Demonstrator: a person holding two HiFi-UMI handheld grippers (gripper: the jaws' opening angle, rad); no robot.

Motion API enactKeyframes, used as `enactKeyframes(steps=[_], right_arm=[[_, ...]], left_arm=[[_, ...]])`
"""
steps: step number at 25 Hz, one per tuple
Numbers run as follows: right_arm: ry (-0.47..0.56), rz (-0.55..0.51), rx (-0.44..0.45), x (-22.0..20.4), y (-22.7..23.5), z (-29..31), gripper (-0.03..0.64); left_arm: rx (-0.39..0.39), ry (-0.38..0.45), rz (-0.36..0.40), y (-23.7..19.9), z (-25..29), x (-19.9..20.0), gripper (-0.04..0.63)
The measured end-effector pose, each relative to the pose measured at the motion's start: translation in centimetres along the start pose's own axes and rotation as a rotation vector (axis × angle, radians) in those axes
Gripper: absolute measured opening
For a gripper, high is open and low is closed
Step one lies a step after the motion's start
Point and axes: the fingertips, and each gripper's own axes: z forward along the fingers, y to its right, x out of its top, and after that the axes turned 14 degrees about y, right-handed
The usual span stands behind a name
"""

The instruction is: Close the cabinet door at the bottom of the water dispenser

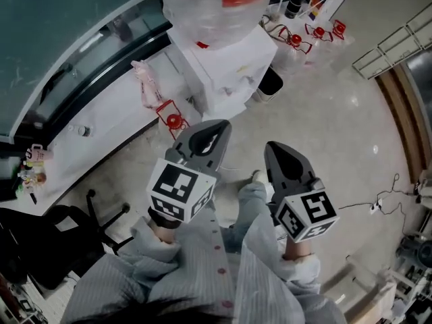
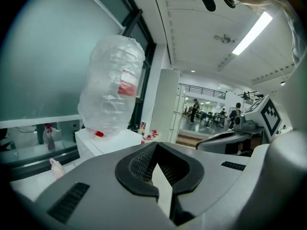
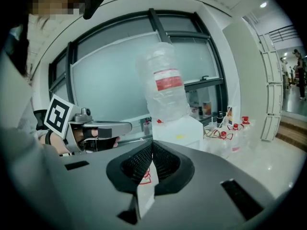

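The water dispenser (image 1: 233, 63) is white and stands on the floor (image 1: 324, 127) against the edge of the window ledge (image 1: 101, 123). It carries one clear upturned bottle (image 1: 216, 5) with a red label (image 3: 168, 80); the print is too small to read. Its bottom cabinet door cannot be made out: the head view looks steeply down its front, and in the right gripper view the jaws cover its lower part.

The only other markings are black-and-white squares on the two cubes.

Both grippers hang side by side in front of the dispenser. The left gripper (image 1: 217, 128) has its jaws closed together with nothing between them. The right gripper (image 1: 275, 150) looks the same, tips meeting and empty.

The head view shows four red caps (image 1: 174, 121) on the floor, one by the dispenser's left corner and three to its right. Only the left gripper view shows two people (image 2: 195, 110) far off in a lit hall.
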Motion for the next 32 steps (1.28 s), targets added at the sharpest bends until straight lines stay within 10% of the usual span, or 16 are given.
enactKeyframes(steps=[17, 32], right_arm=[[-0.126, -0.055, 0.461, 0.5, 10.4, 0.2, 0.014], [-0.244, -0.004, 0.544, -7.6, 8.4, 5.4, 0.014]], left_arm=[[0.462, -0.033, -0.038, 3.9, 6.1, -3.3, 0.011], [0.562, -0.157, -0.136, -1.0, 3.2, -14.1, 0.011]])
